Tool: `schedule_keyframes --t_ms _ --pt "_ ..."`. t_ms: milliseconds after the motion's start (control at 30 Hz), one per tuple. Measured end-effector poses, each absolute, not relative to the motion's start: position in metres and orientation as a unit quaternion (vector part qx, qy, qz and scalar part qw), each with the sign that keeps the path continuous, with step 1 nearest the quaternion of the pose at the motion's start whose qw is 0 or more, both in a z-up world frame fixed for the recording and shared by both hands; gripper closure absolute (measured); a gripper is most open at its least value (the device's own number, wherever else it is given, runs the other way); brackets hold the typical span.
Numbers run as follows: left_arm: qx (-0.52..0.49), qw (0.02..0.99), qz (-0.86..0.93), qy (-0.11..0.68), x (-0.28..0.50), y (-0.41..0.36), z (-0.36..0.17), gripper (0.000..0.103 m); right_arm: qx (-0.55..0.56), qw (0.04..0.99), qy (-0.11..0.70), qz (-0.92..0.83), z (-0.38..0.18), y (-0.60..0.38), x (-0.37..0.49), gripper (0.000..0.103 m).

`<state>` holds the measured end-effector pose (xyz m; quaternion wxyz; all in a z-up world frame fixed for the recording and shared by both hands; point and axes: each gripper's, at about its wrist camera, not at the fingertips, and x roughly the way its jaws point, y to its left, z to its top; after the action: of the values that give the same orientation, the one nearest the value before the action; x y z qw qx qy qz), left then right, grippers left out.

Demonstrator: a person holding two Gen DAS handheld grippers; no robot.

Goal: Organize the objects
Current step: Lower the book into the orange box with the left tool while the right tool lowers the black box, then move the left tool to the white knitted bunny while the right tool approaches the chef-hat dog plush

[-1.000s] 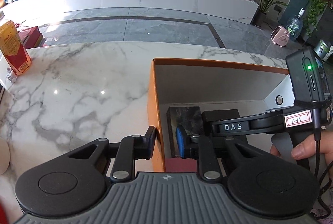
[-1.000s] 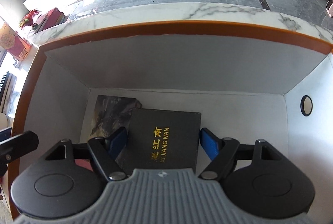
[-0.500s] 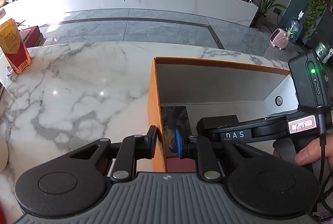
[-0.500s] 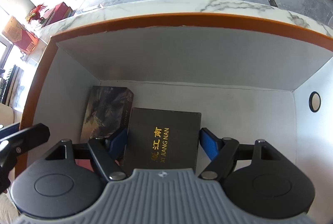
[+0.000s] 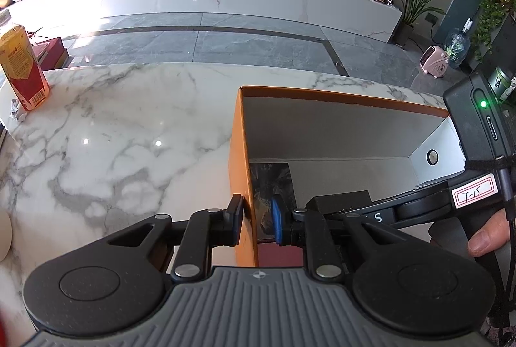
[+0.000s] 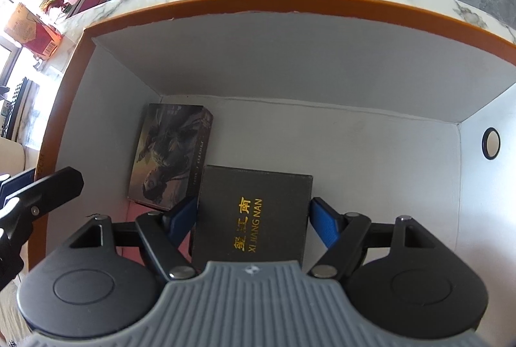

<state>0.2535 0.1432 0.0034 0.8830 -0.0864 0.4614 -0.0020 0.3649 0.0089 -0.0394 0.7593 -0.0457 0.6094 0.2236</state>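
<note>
On your left, the left gripper [image 5: 256,222] straddles the left wall of the orange box [image 5: 237,159], which stands on the marble worktop [image 5: 129,134]. One black finger sits outside the wall and the blue-padded one inside; the jaws are nearly closed and look clamped on that wall. Far left on the worktop stands a red and yellow carton [image 5: 21,66], well apart from the box.

Inside the box, whose lining is pale grey, a box with a dark painted picture [image 6: 171,153] lies flat against the left wall, reaching back to the far left corner. Just right of it, and overlapping its near right corner, is the black box [image 6: 254,218]: flat, matte, roughly square, with gold characters and the letters XI JIANG NAN printed along its lid. A pinkish-red surface [image 6: 135,214] shows beneath the near edges of both.

Your right gripper [image 6: 253,224] points steeply down into the box with the black box between its blue pads. The jaws stand wide, about the width of the box; the left pad lies against its left edge, the right pad just beside its right edge, and you cannot tell whether they press on it. A round hole [image 6: 491,143] marks the right wall.
</note>
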Motion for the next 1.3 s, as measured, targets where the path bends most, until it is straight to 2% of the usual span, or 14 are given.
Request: schedule_keyframes --t_ms 267,400,667,867,933,1067,1200,1300 --pt "-0.100 0.885 0.002 0.455 0.250 0.145 0.004 0.079 -0.032 0.759 0.612 0.223 -0.039 0.003 0.365 0.024" --pt "-0.096 0.900 0.022 0.424 0.239 0.144 0.016 0.079 -0.024 0.772 0.595 0.223 -0.024 -0.007 0.360 0.020" --pt "-0.101 0.927 -0.002 0.361 0.186 0.122 0.060 0.079 -0.022 0.815 0.514 0.268 0.035 -0.037 0.304 0.020" --pt "-0.119 0.926 -0.062 0.354 0.140 0.096 0.070 0.079 -0.004 0.846 0.448 0.289 0.072 -0.083 0.243 0.021" --pt "-0.124 0.922 -0.076 0.360 0.128 0.086 0.065 0.079 0.004 0.853 0.438 0.286 0.077 -0.099 0.224 0.029" --pt "-0.144 0.911 -0.097 0.374 0.113 0.070 0.051 0.079 0.015 0.862 0.432 0.266 0.073 -0.126 0.190 0.033" --pt "-0.164 0.897 -0.110 0.395 0.104 0.057 0.030 0.079 0.024 0.864 0.440 0.246 0.059 -0.151 0.161 0.043" --pt "-0.166 0.890 -0.116 0.409 0.099 0.045 0.016 0.079 0.027 0.865 0.443 0.233 0.049 -0.164 0.144 0.044"
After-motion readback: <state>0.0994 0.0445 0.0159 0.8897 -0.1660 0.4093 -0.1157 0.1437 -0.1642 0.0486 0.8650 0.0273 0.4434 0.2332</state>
